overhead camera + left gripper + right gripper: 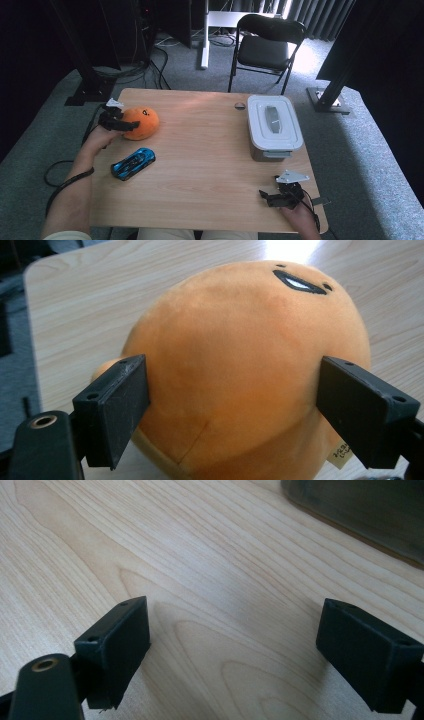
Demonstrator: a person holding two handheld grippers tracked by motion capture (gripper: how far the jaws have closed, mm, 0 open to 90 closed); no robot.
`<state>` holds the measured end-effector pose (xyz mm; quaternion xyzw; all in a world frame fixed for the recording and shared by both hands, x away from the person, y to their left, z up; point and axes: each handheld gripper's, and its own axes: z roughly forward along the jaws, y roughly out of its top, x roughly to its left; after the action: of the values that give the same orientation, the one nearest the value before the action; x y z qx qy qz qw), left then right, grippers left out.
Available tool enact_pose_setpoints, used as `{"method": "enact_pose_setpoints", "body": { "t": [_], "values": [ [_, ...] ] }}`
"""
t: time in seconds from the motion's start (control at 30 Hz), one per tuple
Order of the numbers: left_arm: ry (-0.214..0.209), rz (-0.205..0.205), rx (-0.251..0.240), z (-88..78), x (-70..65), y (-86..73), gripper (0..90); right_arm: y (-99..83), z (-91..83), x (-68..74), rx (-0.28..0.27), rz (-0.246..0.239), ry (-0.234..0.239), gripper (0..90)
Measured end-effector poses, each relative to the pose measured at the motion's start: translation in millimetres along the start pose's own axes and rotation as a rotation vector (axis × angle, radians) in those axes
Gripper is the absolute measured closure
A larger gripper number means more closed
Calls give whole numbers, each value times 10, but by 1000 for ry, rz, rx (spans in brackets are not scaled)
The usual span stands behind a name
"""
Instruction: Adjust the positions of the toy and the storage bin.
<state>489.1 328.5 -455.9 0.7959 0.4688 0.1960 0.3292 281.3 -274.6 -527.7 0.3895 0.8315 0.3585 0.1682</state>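
High view, far left of the wooden counter (200,150): left tool (120,123) has its jaws snug against both sides of the round orange plush toy (142,121). Blue toy car (133,163) sits near. Right tool (270,197) gapes wide, holding nothing.

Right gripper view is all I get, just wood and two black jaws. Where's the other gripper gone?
Observer: The left gripper has its jaws on either side of an orange plush toy.
Operator: Is it squeezing it?
Observer: I can't tell. The pads sit right at its sides, and it shows no dent.
Operator: Any other toys?
Observer: A blue toy car lies close by the plush toy, not touching it.
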Motion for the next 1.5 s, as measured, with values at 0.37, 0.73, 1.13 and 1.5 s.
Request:
{"method": "enact_pose_setpoints", "body": {
  "t": [0.37,0.73,1.13,1.5],
  "values": [
    [-10,-3,-14,92,-66,-150,471,0,0,0,0,0,-1,135],
    [33,38,-43,-33,-254,-60,718,1,1,2,-1,7,-10,136],
    [-1,35,-100,-140,-563,275,729,1,1,3,-1,7,-10,136],
    [-20,74,-96,-82,-1005,562,728,1,1,3,-1,7,-9,137]
  ]
}}
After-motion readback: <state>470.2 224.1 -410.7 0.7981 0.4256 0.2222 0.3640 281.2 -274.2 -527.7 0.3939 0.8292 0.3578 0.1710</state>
